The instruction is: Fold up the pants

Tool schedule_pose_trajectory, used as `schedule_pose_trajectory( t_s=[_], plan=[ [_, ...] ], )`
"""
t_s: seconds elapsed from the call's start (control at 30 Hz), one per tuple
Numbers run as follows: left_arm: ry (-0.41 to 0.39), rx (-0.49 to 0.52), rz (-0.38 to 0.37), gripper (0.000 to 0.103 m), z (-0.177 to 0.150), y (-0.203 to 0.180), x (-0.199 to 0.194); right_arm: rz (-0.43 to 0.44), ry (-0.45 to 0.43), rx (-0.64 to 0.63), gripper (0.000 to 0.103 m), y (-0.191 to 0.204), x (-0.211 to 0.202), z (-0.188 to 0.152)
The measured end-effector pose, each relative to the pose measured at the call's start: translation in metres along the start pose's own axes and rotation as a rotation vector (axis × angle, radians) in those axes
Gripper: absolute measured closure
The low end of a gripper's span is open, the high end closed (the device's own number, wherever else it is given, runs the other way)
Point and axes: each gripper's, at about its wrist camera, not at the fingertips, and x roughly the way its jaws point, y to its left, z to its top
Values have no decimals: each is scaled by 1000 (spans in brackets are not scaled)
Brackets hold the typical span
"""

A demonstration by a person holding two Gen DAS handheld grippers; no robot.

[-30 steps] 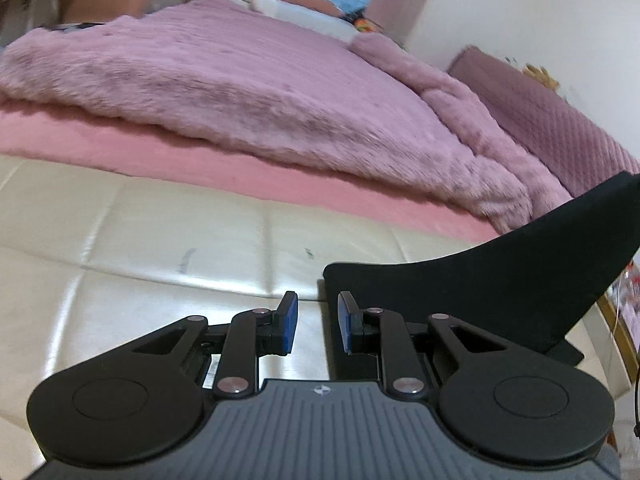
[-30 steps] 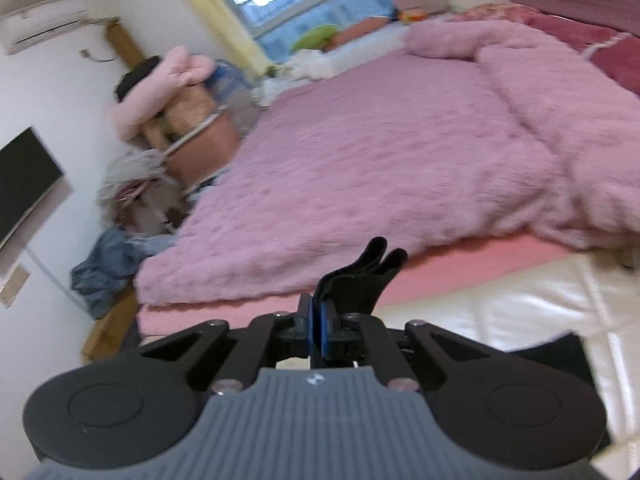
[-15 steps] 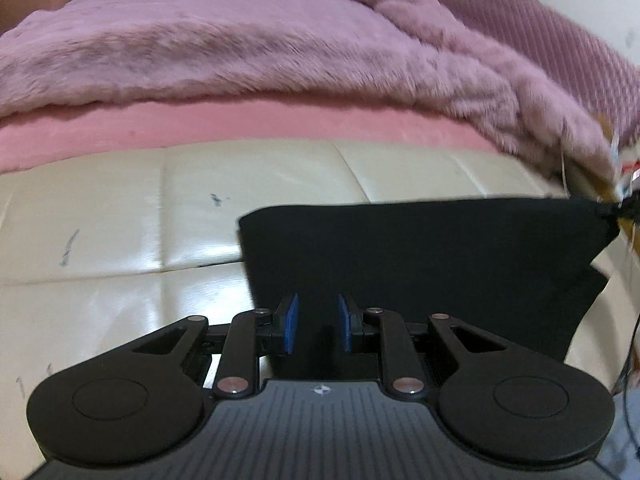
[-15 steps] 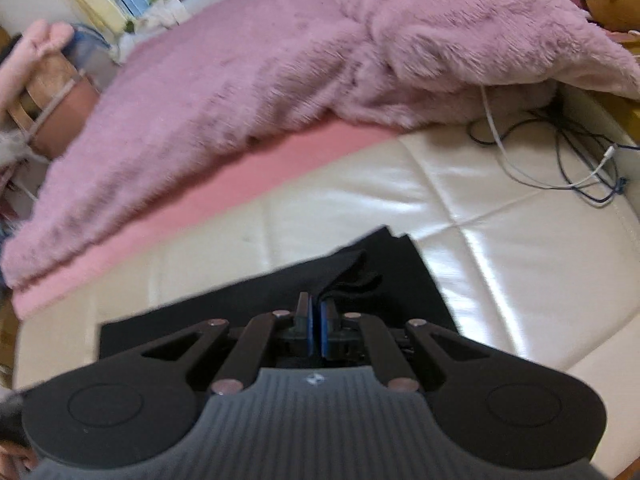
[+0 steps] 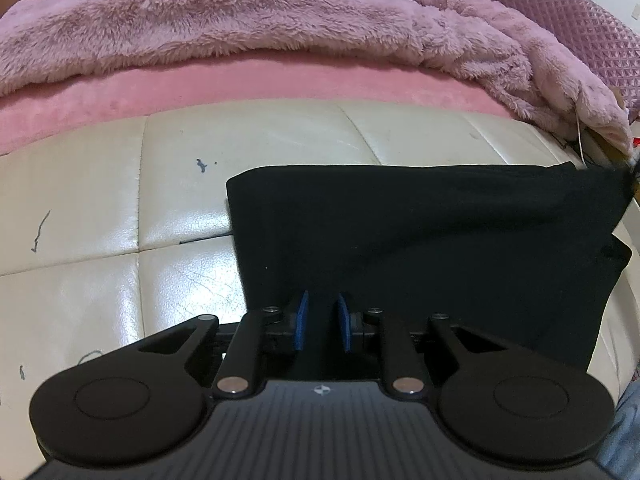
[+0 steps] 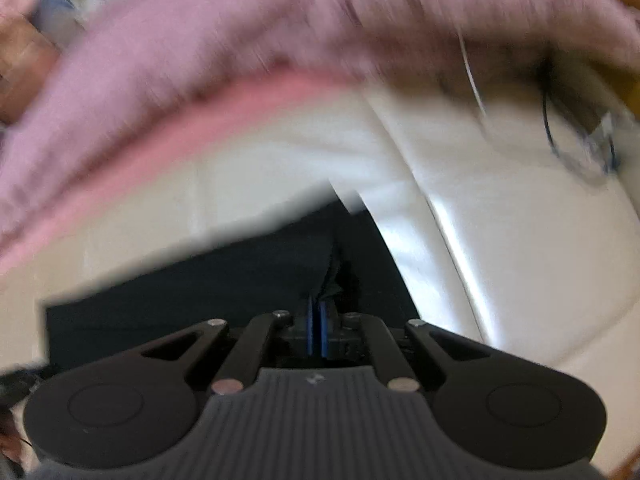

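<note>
The black pants (image 5: 420,232) lie spread as a flat, folded rectangle on a cream leather surface (image 5: 100,280). My left gripper (image 5: 322,300) hovers over the cloth just inside its left edge. Its blue pads stand a little apart and nothing is pinched between them. The right wrist view is blurred. There my right gripper (image 6: 316,304) is shut on a bunched fold of the pants (image 6: 200,292) near their right edge, low over the leather (image 6: 280,168).
A fluffy pink blanket (image 5: 240,20) over a pink sheet (image 5: 200,84) borders the far side of the leather. White and dark cables (image 6: 560,128) lie at the right. A quilted mauve cushion (image 5: 580,28) stands at the far right.
Both grippers have sunk toward the leather. The pants, earlier lifted by the right gripper, now lie flat. The left gripper has come over the cloth's left edge.
</note>
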Motion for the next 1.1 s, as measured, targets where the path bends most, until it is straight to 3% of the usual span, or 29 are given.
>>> schedule_pose_trajectory(
  t_s=[0.07, 0.1, 0.13, 0.2, 0.33, 0.63, 0.7, 0.8, 0.83, 0.9, 1.0, 1.1],
  plan=[
    [-2, -11, -5, 80, 0, 2, 0, 132, -167, -61, 103, 18, -40, 4],
    [-5, -17, -7, 80, 0, 2, 0, 121, -217, -115, 103, 26, -51, 4],
    [-9, -19, -9, 80, -1, 2, 0, 55, -232, -177, 103, 33, -52, 2],
    [-11, -18, -8, 80, -1, 2, 0, -70, -170, -222, 103, 29, -24, -5],
    [-11, -17, -9, 80, 0, 2, 0, -144, -59, -210, 103, 5, 33, -23],
    [-36, -65, -26, 80, 13, 11, 6, -180, -81, -274, 103, 2, 45, -32],
    [-37, -58, -11, 80, 21, 14, 10, -216, -88, -293, 90, 1, 49, -28],
    [-62, -58, 8, 81, 35, 17, 9, -299, -139, -297, 89, 2, 36, -24],
    [-78, -65, -12, 80, 39, 17, 6, -289, -167, -294, 89, 4, 29, -23],
    [-95, -60, -36, 80, 44, 15, 5, -190, -199, -314, 89, 14, 17, -24],
    [-87, -17, 25, 80, 47, 13, 14, -67, -148, -423, 87, 35, 26, -28],
    [-73, -34, 50, 82, 47, 19, 24, -135, -105, -488, 87, 41, 56, -24]
  ],
)
